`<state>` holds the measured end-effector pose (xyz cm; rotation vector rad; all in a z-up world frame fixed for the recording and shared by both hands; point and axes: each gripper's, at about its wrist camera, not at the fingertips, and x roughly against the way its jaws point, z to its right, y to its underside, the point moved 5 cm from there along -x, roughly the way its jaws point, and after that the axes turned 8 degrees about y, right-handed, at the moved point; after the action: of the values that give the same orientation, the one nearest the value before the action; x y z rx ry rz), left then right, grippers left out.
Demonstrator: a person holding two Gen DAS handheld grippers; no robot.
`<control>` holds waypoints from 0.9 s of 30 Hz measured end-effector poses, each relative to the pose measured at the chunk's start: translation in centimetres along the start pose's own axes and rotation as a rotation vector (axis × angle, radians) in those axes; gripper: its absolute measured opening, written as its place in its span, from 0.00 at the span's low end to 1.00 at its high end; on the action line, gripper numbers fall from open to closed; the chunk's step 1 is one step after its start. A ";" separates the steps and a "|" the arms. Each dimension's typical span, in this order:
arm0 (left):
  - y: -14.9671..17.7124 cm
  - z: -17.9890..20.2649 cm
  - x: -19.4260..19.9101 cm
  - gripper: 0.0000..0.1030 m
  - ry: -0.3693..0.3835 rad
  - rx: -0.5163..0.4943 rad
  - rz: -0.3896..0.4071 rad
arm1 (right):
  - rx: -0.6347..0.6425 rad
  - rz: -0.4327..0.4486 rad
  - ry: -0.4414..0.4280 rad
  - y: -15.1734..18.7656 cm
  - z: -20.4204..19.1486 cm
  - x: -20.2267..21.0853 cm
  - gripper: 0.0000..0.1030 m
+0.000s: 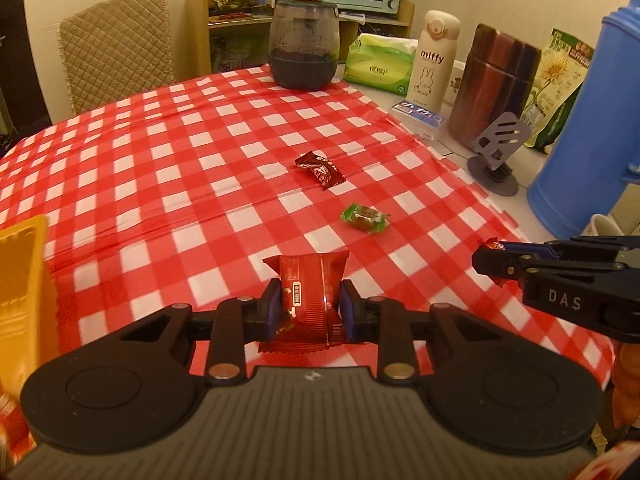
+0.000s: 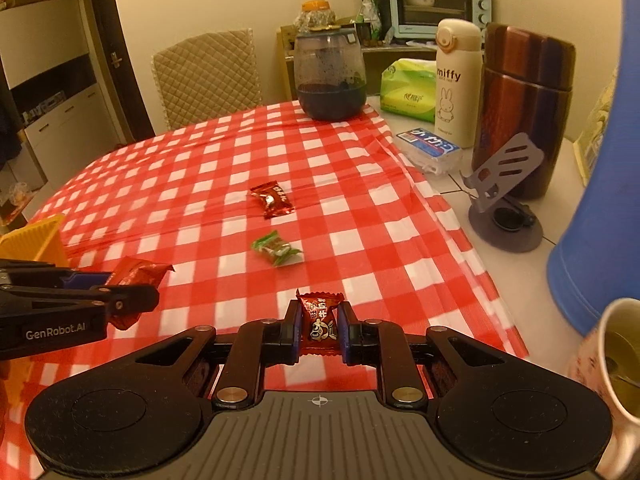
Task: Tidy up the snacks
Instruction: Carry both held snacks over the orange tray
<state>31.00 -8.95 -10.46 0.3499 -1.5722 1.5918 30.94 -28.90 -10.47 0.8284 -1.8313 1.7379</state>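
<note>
Red snack packet (image 1: 308,300) clamped in downward-tilted left gripper (image 1: 307,306).

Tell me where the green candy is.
The green candy lies loose on the checked tablecloth, just nearer than the dark red candy and ahead of both grippers' fingers.

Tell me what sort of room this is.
Most likely a home dining corner or kitchen. A red checked tablecloth covers the table, a padded chair stands at it, and a small toaster oven sits on a shelf behind, with a miffy flask nearby.
</note>
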 end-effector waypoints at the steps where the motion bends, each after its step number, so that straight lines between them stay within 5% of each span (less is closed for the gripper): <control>1: 0.1 0.0 0.7 0.26 -0.002 0.010 0.003 | -0.002 0.002 -0.001 0.0 -0.1 0.6 0.18; 27: 5.3 -1.3 16.0 0.26 -0.070 0.118 0.092 | 0.066 0.042 -0.122 1.6 -10.2 13.1 0.18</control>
<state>18.14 -1.11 -2.90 0.4065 -1.5702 1.7655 19.98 -20.00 -1.54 0.9482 -1.8905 1.8190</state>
